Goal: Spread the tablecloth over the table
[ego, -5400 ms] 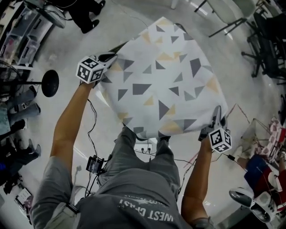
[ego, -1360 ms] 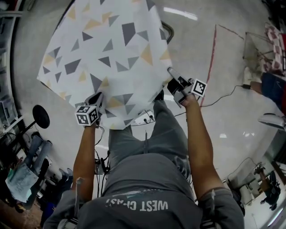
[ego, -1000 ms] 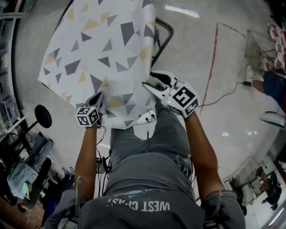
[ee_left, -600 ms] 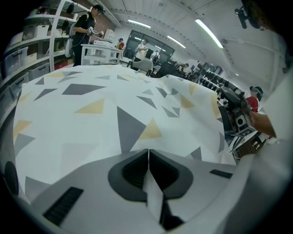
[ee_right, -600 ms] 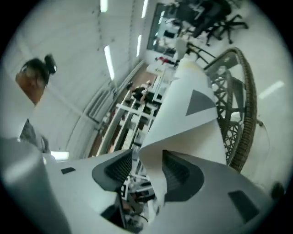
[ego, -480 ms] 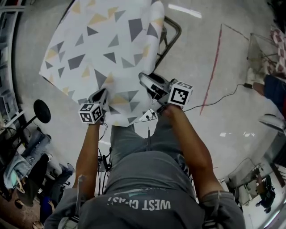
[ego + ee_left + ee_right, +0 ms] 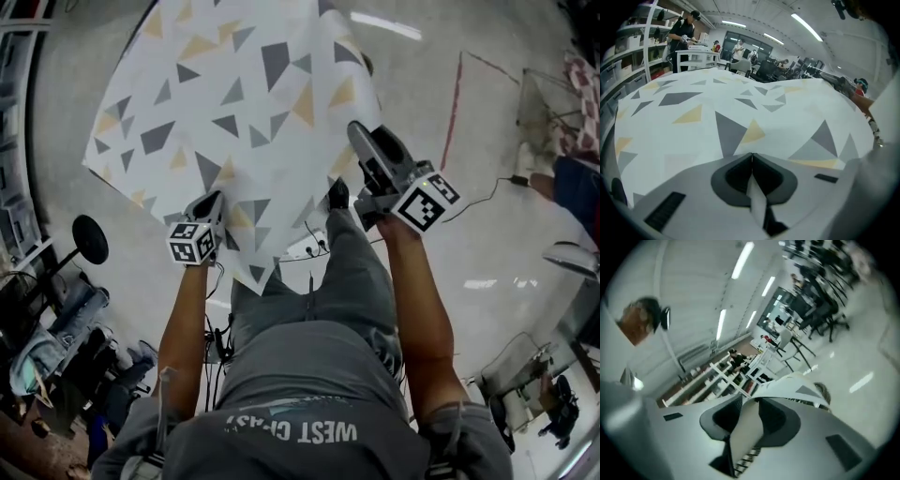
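Our right gripper (image 7: 361,139) has just swung from the middle of the near hem out to the four o'clock edge of the tablecloth (image 7: 234,103). Its jaws have been closing on the way. Its own view shows a fold of the fabric wedged between them, so we read it as clamped on the cloth. Half a second ago that side was bunched; now it lies flatter and reaches further toward three o'clock. Our left gripper (image 7: 211,204) is at the cloth's seven o'clock corner, where it was before, with its jaws pinched tight on the hem.

We judge that the pull is taking the slack out of the right side and that the spread is nearly done. The near hem still sags to a point at six o'clock between the two grips and wants levelling. The cloth fills the head view from ten to one o'clock, and the table is hidden under it.

As for containers, we see only shelving (image 7: 13,112) at the nine o'clock edge, too blurred to tell what it holds.
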A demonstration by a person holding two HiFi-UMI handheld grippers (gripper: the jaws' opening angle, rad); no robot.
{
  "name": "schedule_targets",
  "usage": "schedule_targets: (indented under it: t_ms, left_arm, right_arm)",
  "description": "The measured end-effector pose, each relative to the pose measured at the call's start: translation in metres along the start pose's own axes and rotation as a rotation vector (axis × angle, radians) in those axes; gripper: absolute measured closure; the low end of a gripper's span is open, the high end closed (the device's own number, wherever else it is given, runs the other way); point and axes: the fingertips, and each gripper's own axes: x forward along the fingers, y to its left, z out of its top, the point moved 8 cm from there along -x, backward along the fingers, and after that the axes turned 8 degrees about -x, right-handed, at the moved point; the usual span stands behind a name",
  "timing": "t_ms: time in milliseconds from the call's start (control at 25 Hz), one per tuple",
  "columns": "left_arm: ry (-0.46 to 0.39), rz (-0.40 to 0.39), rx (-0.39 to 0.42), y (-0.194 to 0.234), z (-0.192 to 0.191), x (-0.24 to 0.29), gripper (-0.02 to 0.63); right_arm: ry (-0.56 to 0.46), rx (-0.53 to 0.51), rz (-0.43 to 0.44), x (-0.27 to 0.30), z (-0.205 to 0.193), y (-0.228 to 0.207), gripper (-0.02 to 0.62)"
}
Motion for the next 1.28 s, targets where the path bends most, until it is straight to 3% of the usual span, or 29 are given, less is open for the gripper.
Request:
schedule_targets:
  t_ms: [40,80,160,200,240,280,320,360,400,480,520,560,640,720,840,960,1040,1120,1200,1280]
  left_arm:
    - [-0.001,0.009,0.001,-0.001,0.001,0.001,0.606]
    - [-0.005,0.018,-0.002,-0.003,0.002,0.001,0.606]
    - [-0.016,0.035,-0.012,-0.004,0.002,0.002,0.606]
    - [-0.022,0.043,-0.015,-0.005,0.003,0.002,0.606]
    - [-0.028,0.051,-0.016,-0.006,0.003,0.004,0.606]
    - [-0.032,0.06,-0.016,-0.008,0.004,0.005,0.606]
    - [-0.035,0.069,-0.018,-0.008,0.004,0.005,0.606]
    - [-0.037,0.077,-0.024,-0.009,0.003,0.005,0.606]
    - [-0.04,0.083,-0.032,-0.009,0.003,0.005,0.606]
    - [-0.043,0.091,-0.043,-0.01,0.003,0.006,0.606]
    - [-0.044,0.094,-0.043,-0.01,0.003,0.006,0.606]
    - [-0.046,0.096,-0.043,-0.01,0.003,0.006,0.606]
    - [-0.052,0.097,-0.054,-0.01,0.002,0.004,0.606]
    - [-0.061,0.101,-0.069,-0.01,0.0,0.002,0.606]
    - [-0.084,0.098,-0.084,-0.009,-0.002,0.002,0.606]
    - [-0.106,0.079,-0.087,-0.009,-0.003,0.006,0.606]
    - [-0.117,0.069,-0.088,-0.007,-0.004,0.005,0.606]
    - [-0.124,0.063,-0.082,-0.005,-0.005,0.004,0.606]
    - [-0.126,0.058,-0.071,-0.005,-0.006,0.003,0.606]
    - [-0.123,0.054,-0.055,-0.004,-0.007,0.004,0.606]
  right_arm:
    - [0.07,-0.192,-0.07,0.002,0.002,0.006,0.486]
    - [0.174,-0.448,-0.153,0.004,0.001,0.013,0.5]
    - [0.403,-0.972,-0.304,0.008,-0.015,0.018,0.483]
    - [0.489,-1.128,-0.353,0.006,-0.029,0.01,0.48]
    - [0.554,-1.182,-0.39,0.002,-0.045,-0.008,0.477]
    - [0.609,-1.145,-0.42,-0.005,-0.061,-0.033,0.476]
    - [0.656,-1.03,-0.445,-0.014,-0.077,-0.063,0.476]
    - [0.678,-0.84,-0.459,-0.023,-0.091,-0.094,0.46]
    - [0.657,-0.59,-0.464,-0.032,-0.1,-0.122,0.44]
    - [0.52,-0.079,-0.479,-0.05,-0.105,-0.16,0.361]
    - [0.446,0.094,-0.504,-0.059,-0.104,-0.171,0.327]
    - [0.39,0.179,-0.542,-0.068,-0.1,-0.176,0.319]
    - [0.342,0.124,-0.606,-0.079,-0.086,-0.171,0.329]
    - [0.34,-0.066,-0.579,-0.07,-0.071,-0.148,0.403]
    - [0.397,-0.365,-0.385,-0.022,-0.066,-0.094,0.452]
    - [0.539,-0.586,-0.204,0.037,-0.092,-0.044,0.468]
    - [0.657,-0.62,-0.185,0.068,-0.122,-0.035,0.48]
    - [0.724,-0.613,-0.232,0.085,-0.147,-0.04,0.506]
    - [0.724,-0.635,-0.299,0.09,-0.158,-0.044,0.566]
    - [0.717,-0.649,-0.343,0.09,-0.159,-0.043,0.568]
